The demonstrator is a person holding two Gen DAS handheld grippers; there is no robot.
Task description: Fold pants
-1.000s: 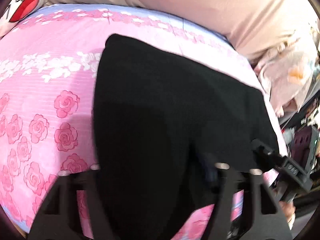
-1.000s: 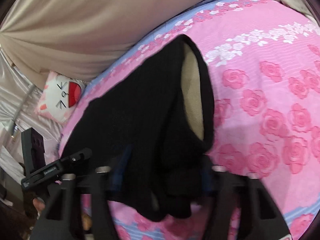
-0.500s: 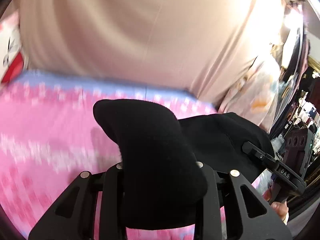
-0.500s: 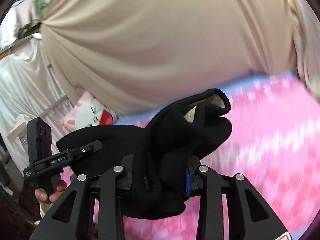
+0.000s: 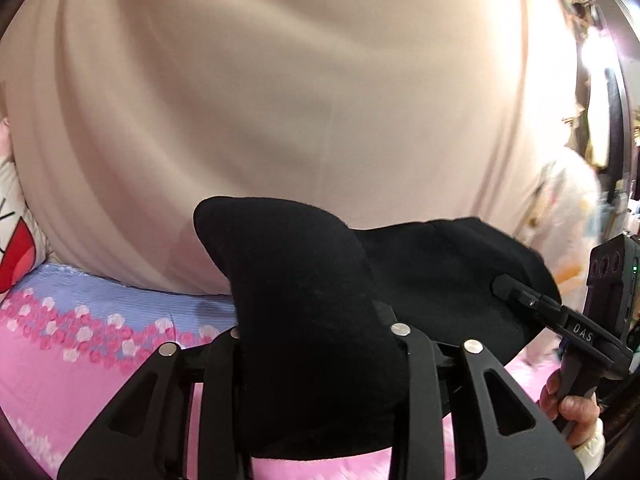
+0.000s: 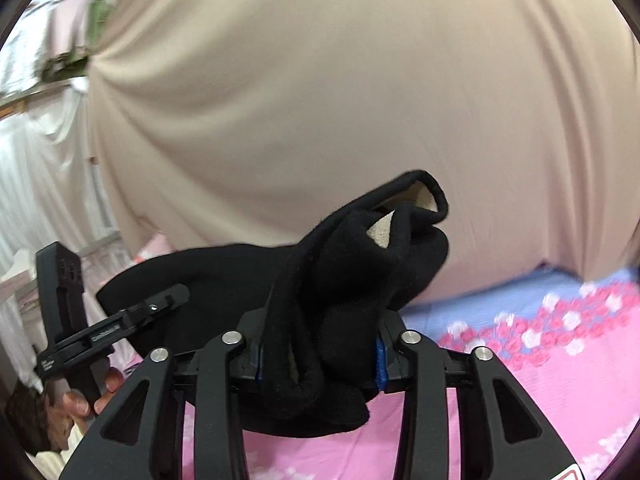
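Above the pink floral bedspread, the black pants hang bunched between both grippers, the left gripper and right gripper each clamped on thick cloth while their jaws ease wider. The fabric looks soft, limp and fairly heavy, best held at its edges; open bed lies ahead, the beige curtain behind

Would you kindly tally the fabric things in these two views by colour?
Black: 1, the pants
Pink floral: 1, the bedspread
Beige: 1, the curtain
White and red: 1, the cushion
Total: 4
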